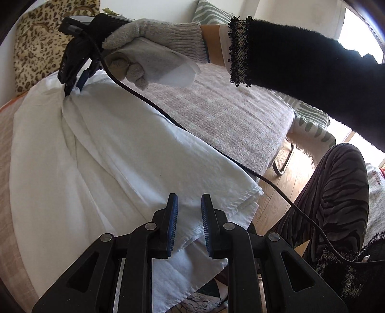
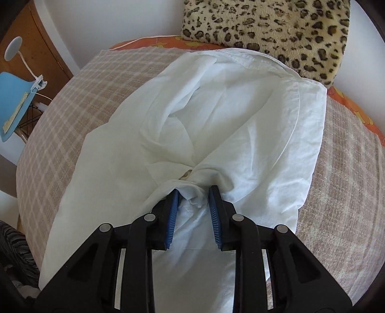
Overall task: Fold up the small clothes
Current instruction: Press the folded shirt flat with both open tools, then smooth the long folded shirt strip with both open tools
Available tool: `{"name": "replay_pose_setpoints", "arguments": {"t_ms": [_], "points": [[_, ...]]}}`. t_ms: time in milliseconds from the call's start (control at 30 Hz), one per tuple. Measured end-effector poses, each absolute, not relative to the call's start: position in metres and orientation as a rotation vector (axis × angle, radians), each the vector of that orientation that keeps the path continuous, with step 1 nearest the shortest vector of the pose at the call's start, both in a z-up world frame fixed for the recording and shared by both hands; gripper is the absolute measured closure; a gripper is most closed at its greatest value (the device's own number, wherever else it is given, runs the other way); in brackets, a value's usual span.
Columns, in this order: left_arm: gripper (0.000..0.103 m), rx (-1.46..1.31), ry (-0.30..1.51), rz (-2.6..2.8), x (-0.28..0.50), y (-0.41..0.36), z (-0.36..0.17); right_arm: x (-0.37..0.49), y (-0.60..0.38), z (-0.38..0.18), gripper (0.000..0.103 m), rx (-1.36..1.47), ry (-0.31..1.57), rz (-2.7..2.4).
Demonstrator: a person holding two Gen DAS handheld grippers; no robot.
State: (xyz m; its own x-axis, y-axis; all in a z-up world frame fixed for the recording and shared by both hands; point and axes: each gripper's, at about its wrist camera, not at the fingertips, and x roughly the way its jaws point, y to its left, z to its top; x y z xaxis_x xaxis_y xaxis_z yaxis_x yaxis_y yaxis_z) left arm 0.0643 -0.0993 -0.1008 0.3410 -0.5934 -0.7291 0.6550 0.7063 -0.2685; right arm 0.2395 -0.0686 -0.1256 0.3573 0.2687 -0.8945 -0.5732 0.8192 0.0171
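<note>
A bunched fold of the white garment (image 2: 216,125) on the bed (image 2: 72,101) is pinched by the right hand-held gripper (image 2: 193,192), while the left hand-held gripper (image 1: 189,199) is held narrowly parted, empty, over its edge.

Daylight is being let in through a window (image 1: 361,36) (blown out, perhaps uncurtained); a plaid-covered bed (image 2: 72,96) is being backed by white wall (image 2: 108,21), wooden floor (image 1: 288,173) showing beside it.

Bright daylight from the window (image 1: 361,31) at right; sharp frames, fisheye-bent edges, dark corners.
</note>
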Motion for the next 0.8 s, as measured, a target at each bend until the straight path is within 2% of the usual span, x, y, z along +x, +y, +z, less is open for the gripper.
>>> {"name": "replay_pose_setpoints", "arguments": {"t_ms": [133, 333, 467, 600, 800], "points": [[0.085, 0.038, 0.837, -0.792, 0.053, -0.075, -0.076, 0.212, -0.102, -0.092, 0.071, -0.180, 1.037, 0.549], [0.085, -0.003, 0.747, -0.671, 0.049, -0.026, -0.051, 0.114, -0.158, -0.066, 0.071, -0.083, 0.989, 0.546], [0.085, -0.051, 0.755, -0.582, 0.055, 0.002, -0.051, 0.053, -0.176, -0.079, 0.071, -0.095, 0.982, 0.524], [0.076, -0.070, 0.790, -0.505, 0.062, 0.019, -0.058, 0.022, -0.172, -0.109, 0.071, -0.142, 1.022, 0.507], [0.076, -0.007, 0.836, -0.453, 0.068, 0.017, -0.077, -0.011, -0.163, -0.138, 0.069, -0.211, 1.056, 0.478]]}}
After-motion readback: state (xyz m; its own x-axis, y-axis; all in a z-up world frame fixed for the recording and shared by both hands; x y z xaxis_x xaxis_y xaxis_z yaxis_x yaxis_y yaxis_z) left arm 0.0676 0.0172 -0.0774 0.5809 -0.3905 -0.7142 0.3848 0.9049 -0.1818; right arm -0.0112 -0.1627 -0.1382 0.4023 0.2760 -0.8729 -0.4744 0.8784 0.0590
